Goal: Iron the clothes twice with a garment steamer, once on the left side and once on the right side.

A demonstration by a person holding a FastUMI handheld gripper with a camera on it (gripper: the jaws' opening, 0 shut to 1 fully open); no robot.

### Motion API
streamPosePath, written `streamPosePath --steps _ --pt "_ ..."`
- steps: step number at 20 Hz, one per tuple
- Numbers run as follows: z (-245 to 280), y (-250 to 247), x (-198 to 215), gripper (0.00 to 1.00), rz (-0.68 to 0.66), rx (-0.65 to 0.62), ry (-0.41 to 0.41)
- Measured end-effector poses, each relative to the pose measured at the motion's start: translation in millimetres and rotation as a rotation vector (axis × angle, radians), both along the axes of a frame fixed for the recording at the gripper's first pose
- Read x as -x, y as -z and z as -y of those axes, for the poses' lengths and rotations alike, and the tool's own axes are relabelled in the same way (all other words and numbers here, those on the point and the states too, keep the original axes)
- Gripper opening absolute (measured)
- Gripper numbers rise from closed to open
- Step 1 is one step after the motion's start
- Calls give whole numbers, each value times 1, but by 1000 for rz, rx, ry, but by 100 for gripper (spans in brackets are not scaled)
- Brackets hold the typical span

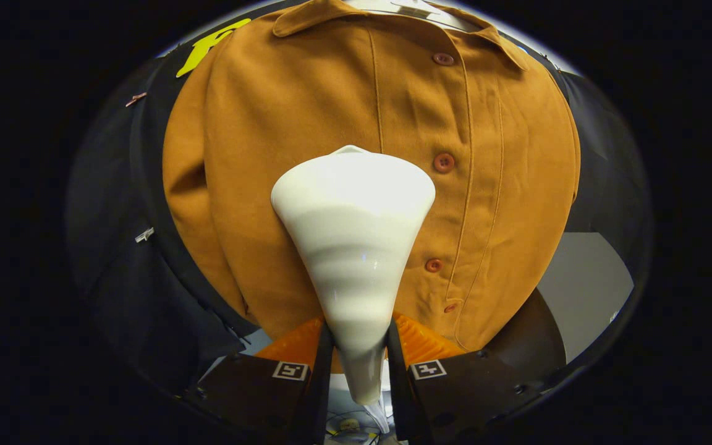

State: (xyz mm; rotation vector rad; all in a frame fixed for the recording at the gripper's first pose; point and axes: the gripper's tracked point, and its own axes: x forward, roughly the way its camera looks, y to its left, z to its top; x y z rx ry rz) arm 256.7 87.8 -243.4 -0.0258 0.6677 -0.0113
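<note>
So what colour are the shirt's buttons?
Reddish-brown round buttons on the mustard-brown shirt, clearest in the gripper view.

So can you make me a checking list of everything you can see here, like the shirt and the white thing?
Surface: a pale grey surface shows beyond the shirt's lower edge.
Job's things: brown-orange buttoned shirt with collar hangs front-on; white cone-shaped plastic steamer head has its wide end against the cloth, just beside the button row.
Clutter: small metal clips on the black cloth wall.
Grippers: tool shut on the steamer head's narrow neck, both fingers pressing its sides.
Cables: thin wires below the steamer's neck, too small to tell more.
Surroundings: black cloth booth wall behind the shirt.
</note>
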Motion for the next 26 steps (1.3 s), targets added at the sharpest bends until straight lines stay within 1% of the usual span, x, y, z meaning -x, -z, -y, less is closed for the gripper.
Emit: streamPosePath --steps 11,16,18,21,26 --pt "10 71 38 45 -200 -23 17" --pt "19 87 58 46 -246 -34 37" --pt "24 84 67 46 -246 -44 48" --pt "39 70 74 46 -209 -48 72" --pt "68 24 84 46 -73 -33 148"
